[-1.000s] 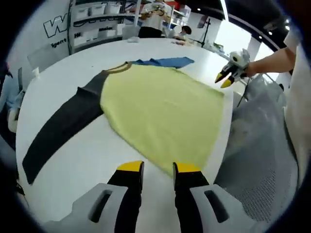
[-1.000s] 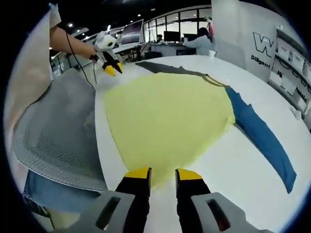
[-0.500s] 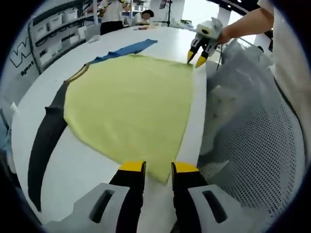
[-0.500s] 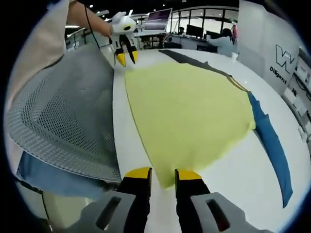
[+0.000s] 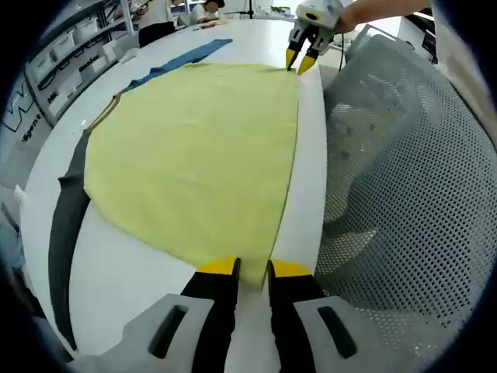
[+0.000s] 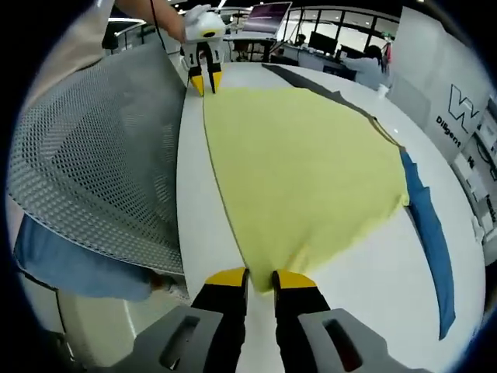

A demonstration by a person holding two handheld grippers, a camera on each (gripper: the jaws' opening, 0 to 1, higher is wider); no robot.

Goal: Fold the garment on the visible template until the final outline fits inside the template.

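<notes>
- White and broad, the table [image 5: 124, 264] carries a yellow shirt [image 5: 194, 148] spread flat, hem toward the near edge, neck toward the far side; past it stand shelves and other desks with people at them
- One sleeve is dark grey [image 5: 66, 225] and lies out to the left, the other sleeve is blue [image 6: 431, 241] and lies out to the right; a grey mesh chair back [image 6: 93, 155] presses close against the near edge of the table
- No template outline can be made out under or around the shirt, so whether the cloth sits on it I cannot tell
- The left gripper [image 5: 252, 268] has its fingers nearly together right at the left hem corner, and the right gripper [image 6: 258, 276] the same at the right hem corner; whether cloth is truly pinched between either pair I cannot tell
- Risk one, as I judge it: if one pair has only skimmed the hem, that corner would drop on the lift and the fold would come out skewed
- Risk two: both corners sit at the table's lip beside the chair, so a low lift could snag the hem on the mesh or drag it over the edge
- Risk three: uneven pulls could swing a sleeve off the table, out of sight
</notes>
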